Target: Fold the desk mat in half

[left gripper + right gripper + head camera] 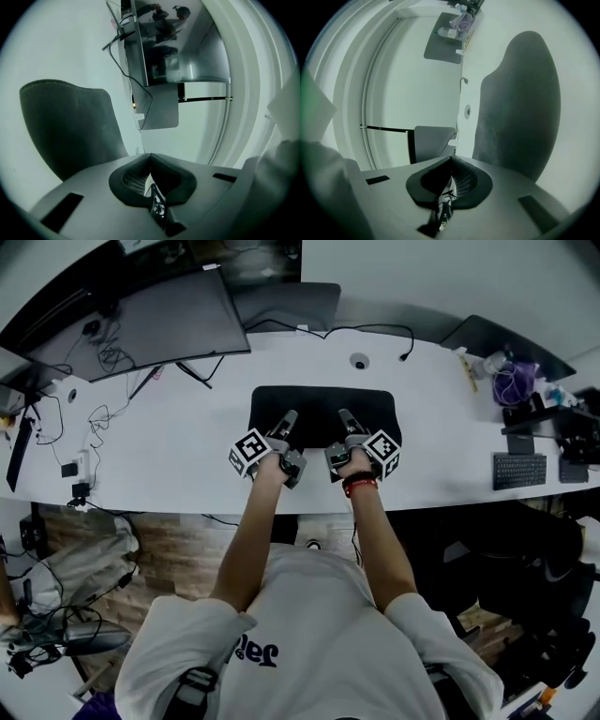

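The black desk mat (323,399) lies flat on the white desk (187,442), straight ahead of the person. Both grippers hover over its near half, side by side. In the head view the left gripper (291,416) points at the mat's left part and the right gripper (345,414) at its middle. Both are rolled on their sides. The left gripper (150,157) has its jaws pressed together with nothing between them, and the mat (70,126) lies off to its left. The right gripper (451,160) is likewise shut and empty, with the mat (520,108) to its right.
A large monitor (150,324) stands at the back left with loose cables (103,413) beside it. A grey panel (286,304) sits behind the mat, near a cable hole (360,361). A small keyboard (518,471) and a purple bundle (513,382) lie at the right.
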The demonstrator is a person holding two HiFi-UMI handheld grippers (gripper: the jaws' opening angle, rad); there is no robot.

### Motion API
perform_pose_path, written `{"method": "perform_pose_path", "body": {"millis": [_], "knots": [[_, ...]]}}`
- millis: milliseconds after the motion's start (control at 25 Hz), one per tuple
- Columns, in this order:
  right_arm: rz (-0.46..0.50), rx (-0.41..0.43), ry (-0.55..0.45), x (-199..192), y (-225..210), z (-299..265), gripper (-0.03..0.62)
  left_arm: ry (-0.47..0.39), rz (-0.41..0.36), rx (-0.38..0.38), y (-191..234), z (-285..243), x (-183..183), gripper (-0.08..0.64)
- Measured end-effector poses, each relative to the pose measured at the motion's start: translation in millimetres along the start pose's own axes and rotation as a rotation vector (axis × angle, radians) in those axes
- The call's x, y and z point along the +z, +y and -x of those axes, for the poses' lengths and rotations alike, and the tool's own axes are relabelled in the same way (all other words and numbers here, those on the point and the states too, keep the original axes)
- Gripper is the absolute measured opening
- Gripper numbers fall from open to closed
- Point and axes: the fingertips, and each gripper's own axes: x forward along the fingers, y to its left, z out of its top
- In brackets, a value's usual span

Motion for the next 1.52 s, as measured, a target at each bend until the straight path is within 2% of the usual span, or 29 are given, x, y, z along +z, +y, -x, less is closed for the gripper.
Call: {"method": "perform_pose_path", "body": {"millis": [200,480,600,800,1040,1200,1520], "knots": [[0.042,0.01,0.018,-9,3,31,0.015,0.007,-0.004,-0.049,-14,28,-18,0.021],[0.119,0.026,0.028,-16,6,74,0.015,-0.015,-0.053,-0.079,-29,67,-34,0.021],[0.16,0.031,0.04,-24,9,89,0.015,-0.002,-0.128,-0.074,-32,82,-40,0.021],[0.172,0.057,0.04,-28,13,122,0.015,0.025,-0.251,-0.078,-49,107,-53,0.02],[0.257,0.078,0.04,-37,22,152,0.015,0.06,-0.436,-0.062,-67,132,-69,0.02],[0.273,0.093,0.046,-45,23,172,0.015,0.069,-0.475,-0.063,-69,148,-84,0.02],[0.376,0.097,0.045,-49,21,210,0.015,0.075,-0.591,-0.04,-70,176,-107,0.02]]}}
